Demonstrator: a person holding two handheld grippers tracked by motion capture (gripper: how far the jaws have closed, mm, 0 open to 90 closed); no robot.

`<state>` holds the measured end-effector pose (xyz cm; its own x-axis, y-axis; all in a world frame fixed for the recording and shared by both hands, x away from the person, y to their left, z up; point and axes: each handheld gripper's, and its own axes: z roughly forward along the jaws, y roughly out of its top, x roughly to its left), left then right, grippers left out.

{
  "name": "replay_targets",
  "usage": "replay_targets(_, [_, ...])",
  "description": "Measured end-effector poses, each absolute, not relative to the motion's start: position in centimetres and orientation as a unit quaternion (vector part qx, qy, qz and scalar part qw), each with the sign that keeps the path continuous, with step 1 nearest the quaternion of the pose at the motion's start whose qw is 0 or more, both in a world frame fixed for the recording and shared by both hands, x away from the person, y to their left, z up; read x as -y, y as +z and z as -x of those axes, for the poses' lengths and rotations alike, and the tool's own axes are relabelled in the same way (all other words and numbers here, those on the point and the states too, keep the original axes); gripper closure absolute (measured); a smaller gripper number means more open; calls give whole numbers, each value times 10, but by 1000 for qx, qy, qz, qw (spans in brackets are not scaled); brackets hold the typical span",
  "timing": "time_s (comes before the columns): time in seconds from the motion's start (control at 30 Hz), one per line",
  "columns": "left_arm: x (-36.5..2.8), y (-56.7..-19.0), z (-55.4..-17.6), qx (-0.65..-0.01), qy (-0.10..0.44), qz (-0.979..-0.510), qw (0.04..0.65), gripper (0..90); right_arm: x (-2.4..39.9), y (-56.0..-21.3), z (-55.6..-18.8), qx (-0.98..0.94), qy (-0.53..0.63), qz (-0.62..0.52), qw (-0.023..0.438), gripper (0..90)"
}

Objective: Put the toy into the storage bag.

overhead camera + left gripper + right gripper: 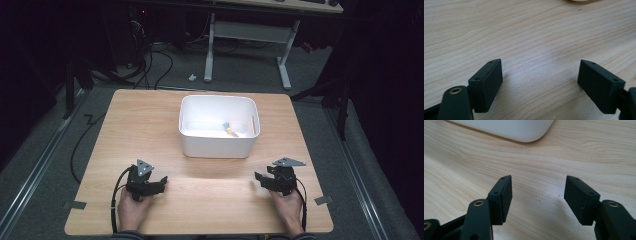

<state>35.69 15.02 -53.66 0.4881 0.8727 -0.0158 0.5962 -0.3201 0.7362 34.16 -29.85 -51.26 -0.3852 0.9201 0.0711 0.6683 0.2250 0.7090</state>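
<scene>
Both pairs of jaws stand spread with nothing between them: the left gripper (161,181) widely, the right gripper (258,177) a little less so, each showing bare wood between its black pads in its own gripper view. Each gripper sits low over the near part of a light wooden table (150,125), held in a hand, the left hand (132,207) and the right hand (288,207) coming in from the near edge. The landmark is a white rectangular bin (218,145) at the middle of the table, its long axis running left to right. The left gripper lies nearer than the bin and to its left, jaws pointing right; the right gripper lies nearer than the bin and to its right, jaws pointing left. Inside the bin, toward its right wall, lies a small yellow and blue object (229,128), too small to identify. No writing or brand can be read anywhere. Open tabletop lies between the grippers and on both sides of the bin.
</scene>
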Motion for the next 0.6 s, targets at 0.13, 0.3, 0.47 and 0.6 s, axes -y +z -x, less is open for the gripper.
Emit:
replay_targets(0.13, [-150, -537, -357, -466, 197, -788, 351, 203, 298, -518, -344, -762, 330, -521, 197, 390])
replay_targets(0.3, [-150, -537, -357, -466, 197, -788, 351, 203, 295, -526, -346, -765, 318, -521, 204, 368])
replay_targets(0.47, [-150, -536, -357, -466, 197, -789, 350, 203, 293, -531, -346, -766, 323, -508, 225, 327])
replay_targets(0.6, [-150, -537, -357, -466, 197, -788, 350, 203, 294, -531, -348, -768, 322, -505, 225, 314])
